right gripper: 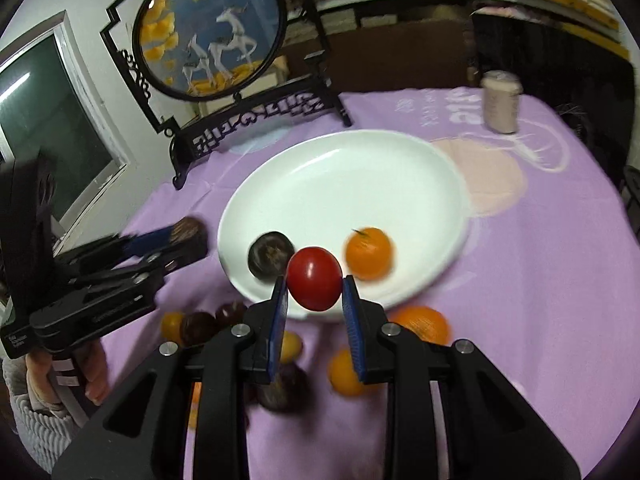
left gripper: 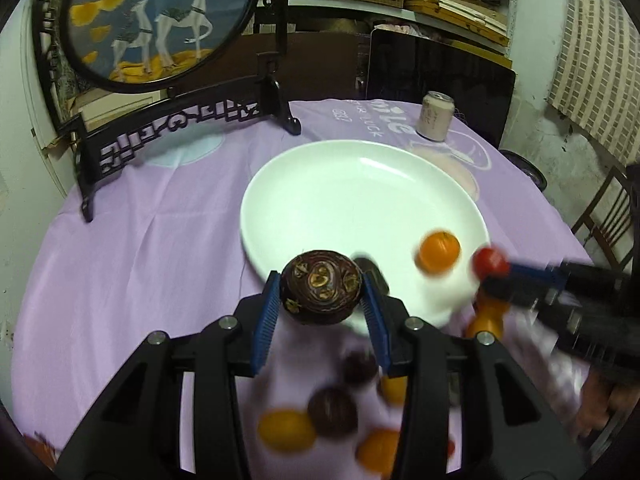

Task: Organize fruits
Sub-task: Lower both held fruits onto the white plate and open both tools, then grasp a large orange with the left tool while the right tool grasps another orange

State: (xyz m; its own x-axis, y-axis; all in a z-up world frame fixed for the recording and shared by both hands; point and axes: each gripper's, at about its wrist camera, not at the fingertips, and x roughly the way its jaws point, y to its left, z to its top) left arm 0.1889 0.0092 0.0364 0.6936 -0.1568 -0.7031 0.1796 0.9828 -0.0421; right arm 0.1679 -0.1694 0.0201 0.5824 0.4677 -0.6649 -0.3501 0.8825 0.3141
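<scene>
My left gripper is shut on a dark purple passion fruit and holds it over the near rim of the white plate. It also shows at the left of the right wrist view. My right gripper is shut on a red tomato above the plate's front edge; the tomato also shows in the left wrist view. One orange and one dark passion fruit lie in the plate. Several oranges and passion fruits lie on the purple cloth below.
A pink drink can stands at the far right of the purple tablecloth. A black-framed round deer screen stands at the back left. A dark chair back is behind the table. A wooden chair is at the right.
</scene>
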